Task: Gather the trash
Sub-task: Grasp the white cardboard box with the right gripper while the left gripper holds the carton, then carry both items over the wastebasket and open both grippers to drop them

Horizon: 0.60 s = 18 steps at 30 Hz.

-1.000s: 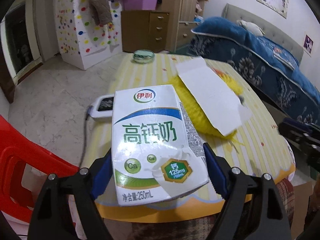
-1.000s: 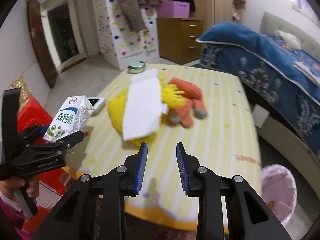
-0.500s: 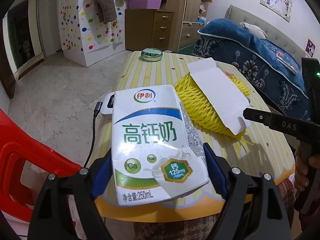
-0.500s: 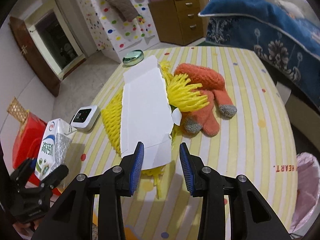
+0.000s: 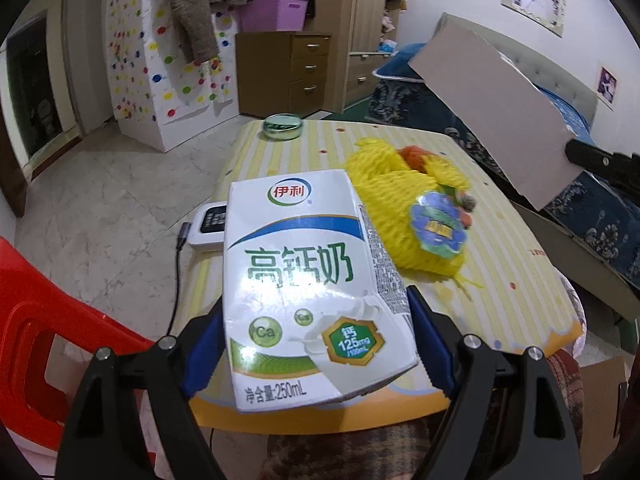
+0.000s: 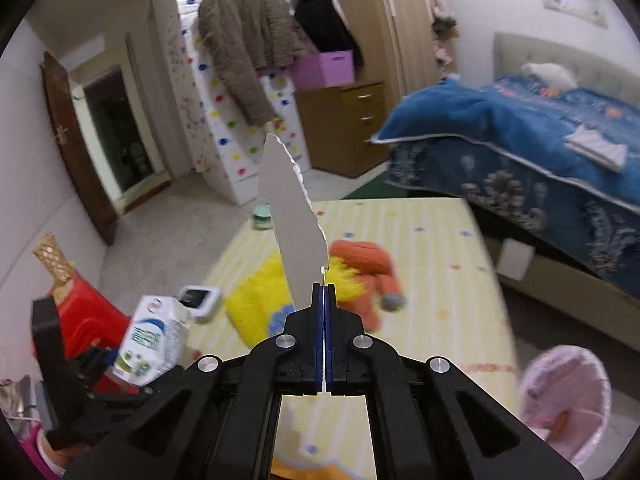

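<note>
We clamp carton (image 5: pixel 316 292) in left gripper (image 5: pixel 316 344); right gripper (image 6: pixel 324 300) pinches card (image 6: pixel 294 216) upright above net (image 6: pixel 260 308), glove (image 6: pixel 368 272).

Milk carton (image 5: pixel 312 292) reads 伊利, 高钙奶, Ca, 125mg, 250mL.

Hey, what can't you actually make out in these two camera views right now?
- Left wrist view: the milk carton fills the left gripper and covers the table edge behind it.
- Left wrist view: the orange glove is almost hidden by the yellow foam net.
- Right wrist view: the cardboard sheet, pinched in the right gripper, is seen edge-on.
- Right wrist view: the pink bin contents are blurred.
</note>
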Available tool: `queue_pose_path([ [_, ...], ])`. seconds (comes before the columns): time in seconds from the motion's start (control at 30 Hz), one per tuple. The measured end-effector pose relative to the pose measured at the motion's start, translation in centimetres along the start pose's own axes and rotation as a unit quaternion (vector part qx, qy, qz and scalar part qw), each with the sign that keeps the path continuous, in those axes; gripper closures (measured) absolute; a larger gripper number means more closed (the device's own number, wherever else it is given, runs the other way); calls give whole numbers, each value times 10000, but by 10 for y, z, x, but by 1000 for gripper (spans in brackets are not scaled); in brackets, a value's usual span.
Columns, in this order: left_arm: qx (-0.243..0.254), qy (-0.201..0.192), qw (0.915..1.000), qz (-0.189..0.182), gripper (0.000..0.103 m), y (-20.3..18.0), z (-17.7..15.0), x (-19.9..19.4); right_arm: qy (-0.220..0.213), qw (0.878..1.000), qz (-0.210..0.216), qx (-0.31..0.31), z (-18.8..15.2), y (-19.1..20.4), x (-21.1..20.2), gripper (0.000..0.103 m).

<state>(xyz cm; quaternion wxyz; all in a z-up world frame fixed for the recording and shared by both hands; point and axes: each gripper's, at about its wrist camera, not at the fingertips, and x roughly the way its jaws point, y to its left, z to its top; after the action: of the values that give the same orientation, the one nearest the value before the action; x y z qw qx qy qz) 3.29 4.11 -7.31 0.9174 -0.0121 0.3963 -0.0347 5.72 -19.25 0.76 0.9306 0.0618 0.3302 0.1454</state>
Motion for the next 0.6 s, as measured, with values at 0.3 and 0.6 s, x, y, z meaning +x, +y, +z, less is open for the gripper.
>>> queue_pose_path([
  [0.3,728,11,9962,-479,23,-64,-10,-5,321,9967,-344,657,-51,-62,-17,103],
  [0.6,1460,-37,9840,-1019,23,-143,-4,7,247,9897,-716,1213,-80,-118,-46,103],
])
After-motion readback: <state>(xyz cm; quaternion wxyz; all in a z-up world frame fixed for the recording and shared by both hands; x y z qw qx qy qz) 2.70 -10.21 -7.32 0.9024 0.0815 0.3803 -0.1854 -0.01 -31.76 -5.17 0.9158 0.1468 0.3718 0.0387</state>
